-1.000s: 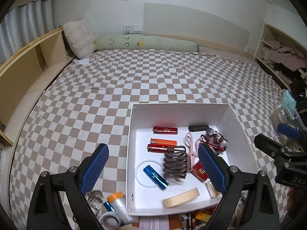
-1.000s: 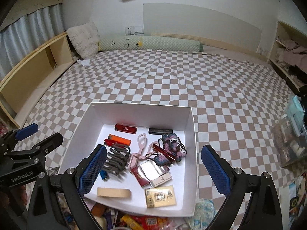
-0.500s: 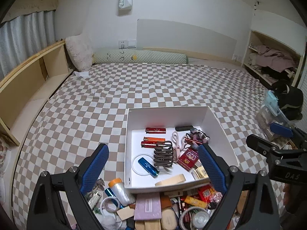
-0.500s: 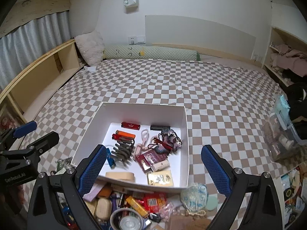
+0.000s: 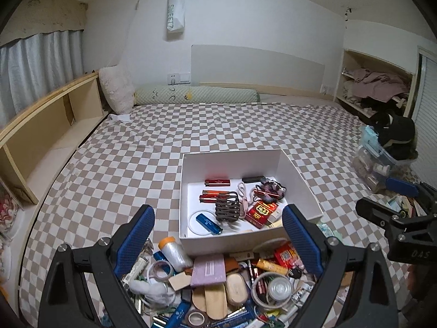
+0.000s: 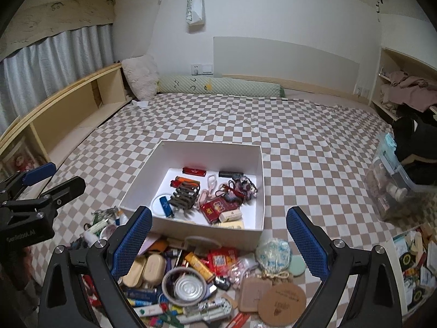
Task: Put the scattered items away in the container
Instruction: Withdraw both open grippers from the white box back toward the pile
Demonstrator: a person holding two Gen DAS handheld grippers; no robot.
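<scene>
While clutter (image 6: pixel 191 278) crowds box (image 6: pixel 191 225), checkered bedspread (image 6: pixel 300 164) open

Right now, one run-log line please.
left tool: open, empty | right tool: open, empty | white box: part-filled | pile: unsorted

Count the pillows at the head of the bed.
2: a fluffy white pillow in the left corner, and a long green bolster lying beside it; none seems hidden.

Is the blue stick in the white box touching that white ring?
Touching. In the left wrist view the blue stick lies across the white ring on the white box floor.
</scene>
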